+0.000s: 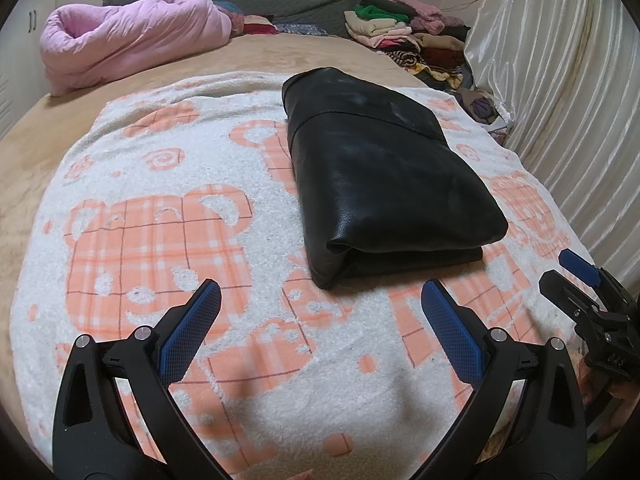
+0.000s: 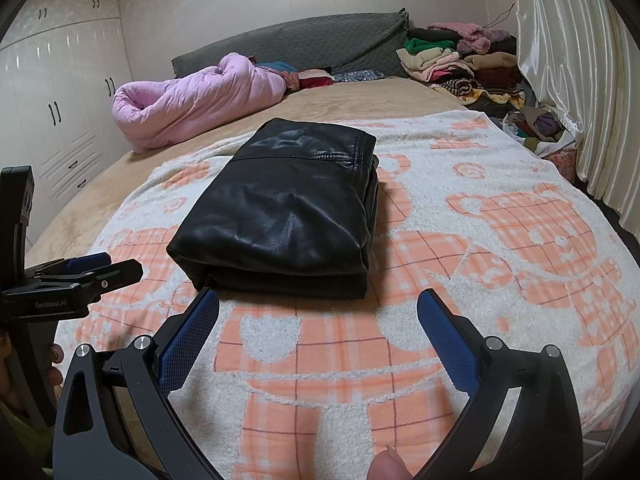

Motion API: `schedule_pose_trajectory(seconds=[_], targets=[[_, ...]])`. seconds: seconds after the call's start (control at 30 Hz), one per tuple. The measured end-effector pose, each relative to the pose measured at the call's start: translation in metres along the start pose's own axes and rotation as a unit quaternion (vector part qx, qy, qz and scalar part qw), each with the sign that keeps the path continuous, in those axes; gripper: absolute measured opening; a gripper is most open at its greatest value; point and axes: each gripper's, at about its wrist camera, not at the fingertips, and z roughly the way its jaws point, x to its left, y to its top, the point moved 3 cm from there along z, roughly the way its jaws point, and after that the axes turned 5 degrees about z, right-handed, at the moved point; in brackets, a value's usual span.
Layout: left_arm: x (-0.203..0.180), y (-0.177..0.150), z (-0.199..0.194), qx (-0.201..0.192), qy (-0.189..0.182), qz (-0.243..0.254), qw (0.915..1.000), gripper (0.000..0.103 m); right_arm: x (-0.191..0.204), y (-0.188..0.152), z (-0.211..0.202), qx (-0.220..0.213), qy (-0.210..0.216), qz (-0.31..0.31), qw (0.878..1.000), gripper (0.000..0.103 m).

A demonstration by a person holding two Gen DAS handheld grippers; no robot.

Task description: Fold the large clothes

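A black leather garment [image 1: 380,176] lies folded into a thick rectangle on a white and orange bear-print blanket [image 1: 160,220]; it also shows in the right wrist view [image 2: 284,212] on the same blanket [image 2: 500,240]. My left gripper [image 1: 320,292] is open and empty, a little short of the garment's near edge. My right gripper [image 2: 318,300] is open and empty, just in front of the near folded edge. The right gripper shows at the right edge of the left wrist view [image 1: 576,280]. The left gripper shows at the left edge of the right wrist view [image 2: 80,272].
A pink quilt [image 2: 192,100] lies rolled up at the far left of the bed. A pile of mixed clothes [image 2: 460,64] sits at the far right by the grey headboard [image 2: 296,44]. A white curtain [image 2: 580,80] hangs on the right. White wardrobes [image 2: 60,100] stand on the left.
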Motion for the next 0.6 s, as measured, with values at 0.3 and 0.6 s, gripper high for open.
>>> schedule_pose_trajectory(seconds=[0.3, 0.6], targets=[[0.004, -0.003, 0.005, 0.003, 0.003, -0.008, 1.0000, 0.094, -0.001, -0.001, 0.000, 0.002, -0.003, 0.001, 1.000, 0.099], [0.041, -0.003, 0.010, 0.005, 0.017, -0.042, 0.9990, 0.094, -0.057, 0.005, -0.018, -0.017, -0.025, 0.091, 0.995, 0.099]])
